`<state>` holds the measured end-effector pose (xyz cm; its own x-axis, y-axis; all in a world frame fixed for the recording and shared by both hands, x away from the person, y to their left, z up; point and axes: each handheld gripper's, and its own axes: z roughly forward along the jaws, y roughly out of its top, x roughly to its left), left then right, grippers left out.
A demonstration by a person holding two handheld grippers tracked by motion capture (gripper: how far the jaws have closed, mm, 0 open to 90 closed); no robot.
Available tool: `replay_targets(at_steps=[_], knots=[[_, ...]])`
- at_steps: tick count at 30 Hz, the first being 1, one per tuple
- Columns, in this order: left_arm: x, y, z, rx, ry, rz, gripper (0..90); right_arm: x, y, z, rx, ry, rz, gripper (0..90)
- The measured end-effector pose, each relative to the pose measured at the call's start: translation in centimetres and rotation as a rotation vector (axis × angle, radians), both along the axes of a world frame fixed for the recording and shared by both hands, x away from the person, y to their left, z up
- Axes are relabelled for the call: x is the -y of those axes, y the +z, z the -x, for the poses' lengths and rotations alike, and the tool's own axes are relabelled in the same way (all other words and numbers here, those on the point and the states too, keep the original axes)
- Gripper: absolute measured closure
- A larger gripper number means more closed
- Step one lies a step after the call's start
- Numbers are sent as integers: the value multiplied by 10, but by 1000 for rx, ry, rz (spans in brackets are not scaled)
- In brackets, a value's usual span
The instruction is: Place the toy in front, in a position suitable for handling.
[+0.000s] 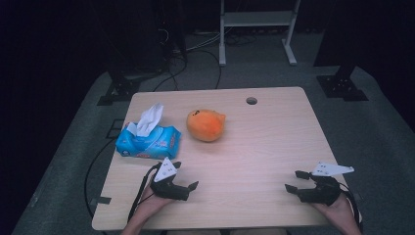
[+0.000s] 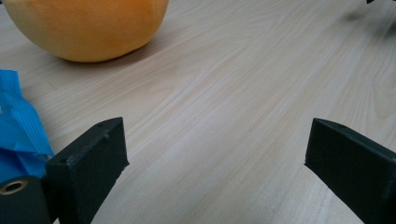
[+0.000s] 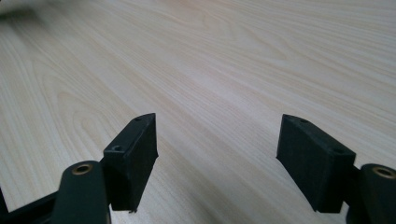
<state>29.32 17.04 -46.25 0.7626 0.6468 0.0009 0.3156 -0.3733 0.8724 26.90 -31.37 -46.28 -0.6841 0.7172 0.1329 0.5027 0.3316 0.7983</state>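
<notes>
An orange plush toy (image 1: 206,125) lies on the wooden table (image 1: 254,147), toward the back middle. To its left sits a blue tissue pack (image 1: 148,141) with a white tissue sticking up. My left gripper (image 1: 185,175) rests near the front left, just in front of the pack, jaws open with nothing between them. In the left gripper view the plush toy (image 2: 88,28) is ahead at upper left and the pack's blue corner (image 2: 18,130) is at the left. My right gripper (image 1: 295,181) rests at the front right, open and empty; its jaws (image 3: 217,154) frame bare wood.
A round cable hole (image 1: 251,101) sits near the table's back edge. Black cables (image 1: 142,188) trail off the left gripper over the front edge. Behind the table stand a white frame (image 1: 257,29) and dark stands on grey floor.
</notes>
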Motion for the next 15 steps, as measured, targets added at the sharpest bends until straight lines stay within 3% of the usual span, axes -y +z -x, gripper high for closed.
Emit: replay_targets(at_steps=[7,15], knots=[[4,3,-2,-11,-2,7,46,1,-1,-2,-6,5,-18,278],[14,15,-8,24,-15,-10,54,2,-2,-3,-11,8,-41,278]])
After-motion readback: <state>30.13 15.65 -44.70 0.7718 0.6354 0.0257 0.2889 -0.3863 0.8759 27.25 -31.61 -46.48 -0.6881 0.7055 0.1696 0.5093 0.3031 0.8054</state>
